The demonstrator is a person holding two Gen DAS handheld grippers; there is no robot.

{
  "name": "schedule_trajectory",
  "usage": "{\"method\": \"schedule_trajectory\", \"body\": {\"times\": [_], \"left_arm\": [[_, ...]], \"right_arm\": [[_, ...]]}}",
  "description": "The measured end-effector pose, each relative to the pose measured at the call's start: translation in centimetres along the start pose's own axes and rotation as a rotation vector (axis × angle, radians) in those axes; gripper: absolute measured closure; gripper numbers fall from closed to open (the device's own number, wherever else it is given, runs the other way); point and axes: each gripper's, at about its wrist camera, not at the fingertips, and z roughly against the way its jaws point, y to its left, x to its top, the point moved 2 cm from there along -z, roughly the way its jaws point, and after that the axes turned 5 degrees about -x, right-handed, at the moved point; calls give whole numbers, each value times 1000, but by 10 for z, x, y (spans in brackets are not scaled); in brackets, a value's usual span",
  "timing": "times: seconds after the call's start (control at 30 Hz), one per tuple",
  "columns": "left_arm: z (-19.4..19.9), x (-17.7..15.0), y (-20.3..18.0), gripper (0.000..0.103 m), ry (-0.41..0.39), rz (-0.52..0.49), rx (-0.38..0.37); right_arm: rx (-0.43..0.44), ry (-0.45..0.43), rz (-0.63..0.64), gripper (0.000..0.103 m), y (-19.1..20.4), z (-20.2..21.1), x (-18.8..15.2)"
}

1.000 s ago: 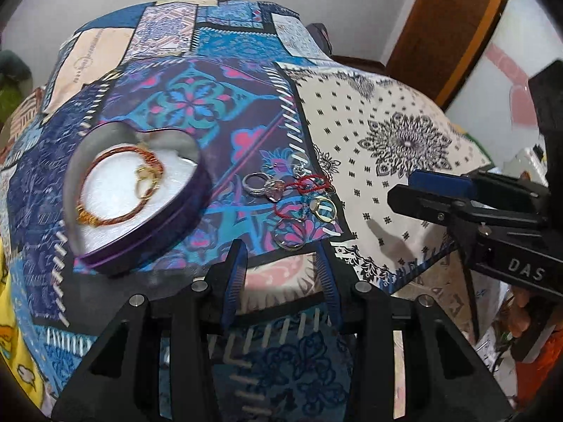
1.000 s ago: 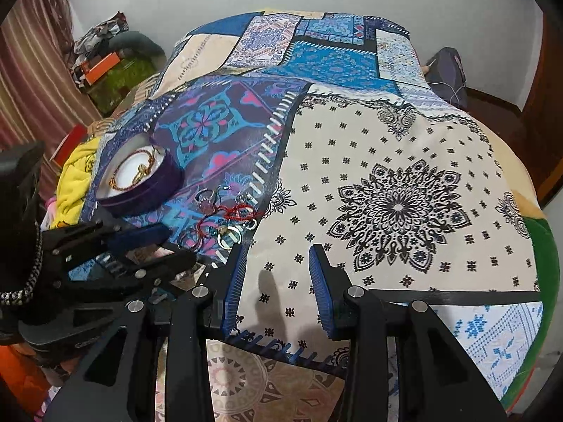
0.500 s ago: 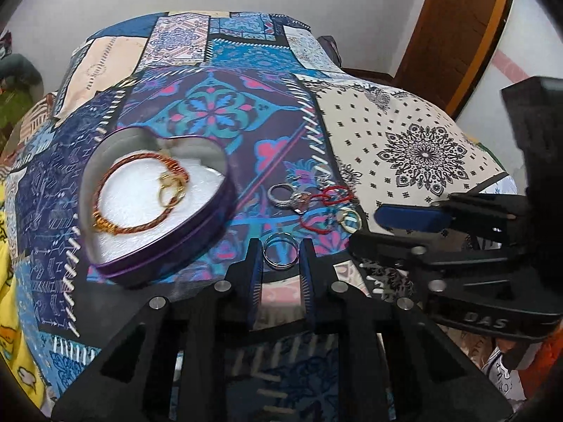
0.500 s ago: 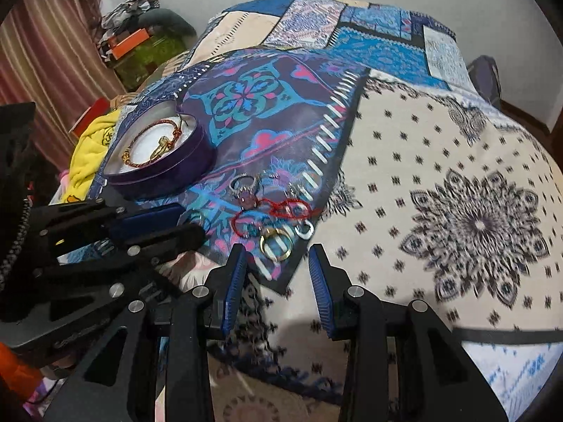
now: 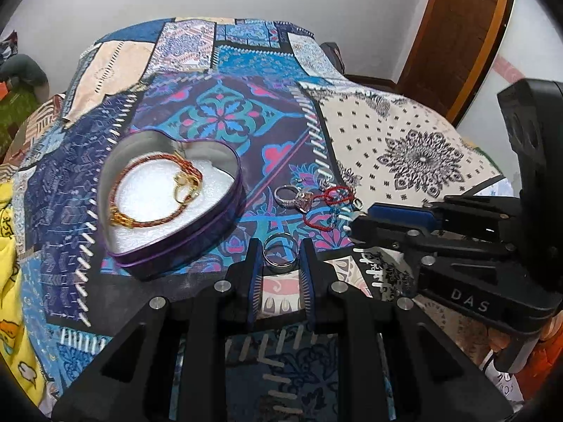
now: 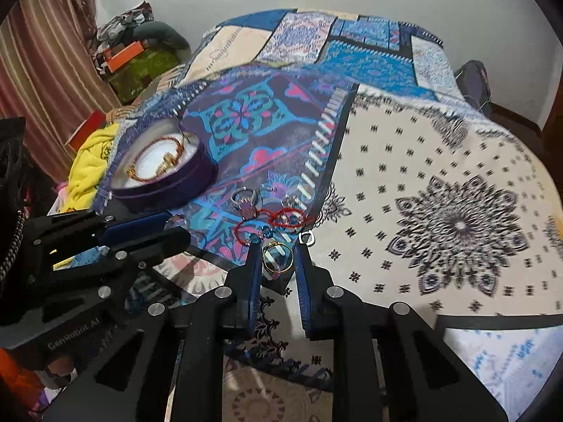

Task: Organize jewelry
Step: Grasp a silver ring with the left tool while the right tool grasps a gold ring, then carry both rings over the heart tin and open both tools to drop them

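A purple heart-shaped tin point(image 5: 176, 242) point(image 6: 169, 183) on the patterned bedspread holds a braided orange bracelet point(image 5: 140, 183) and a gold ring point(image 5: 184, 184). To its right lie a silver stone ring point(image 5: 292, 197) point(image 6: 244, 198) and a red cord bracelet point(image 5: 327, 207) point(image 6: 274, 221). My left gripper point(image 5: 280, 251) is shut on a silver ring point(image 5: 280, 249) just above the cloth. My right gripper point(image 6: 277, 256) is shut on a gold ring point(image 6: 278, 258). A small silver clasp point(image 6: 306, 238) lies beside its right fingertip.
The bed's near edge runs just below both grippers. A yellow cloth point(image 6: 89, 161) hangs at the bed's left side. Boxes and bags point(image 6: 137, 56) pile by the curtain. A wooden door point(image 5: 454, 28) stands at the far right.
Both grippers have moved forward and down to the jewelry pile. The left jaws have closed around the silver ring, the right jaws around the gold ring.
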Motion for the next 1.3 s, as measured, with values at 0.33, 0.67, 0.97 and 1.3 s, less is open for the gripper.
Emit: {"method": "schedule_trajectory", "body": {"times": [0.33,0.67,0.97,1.3], "left_arm": [[55,13,3,83,-116,-1,25],[104,23,17,83,-226,23,56],[122,27,39,83,-270,49,84],[104,26,68,83,-245,93,82]], "right_arm": [[-1,-123,5,86,17,44,22],[34,-212,22,86,43,64,45],[77,-236,31,86,64,57,64],[115,-186,45,86,78,26,71]]}}
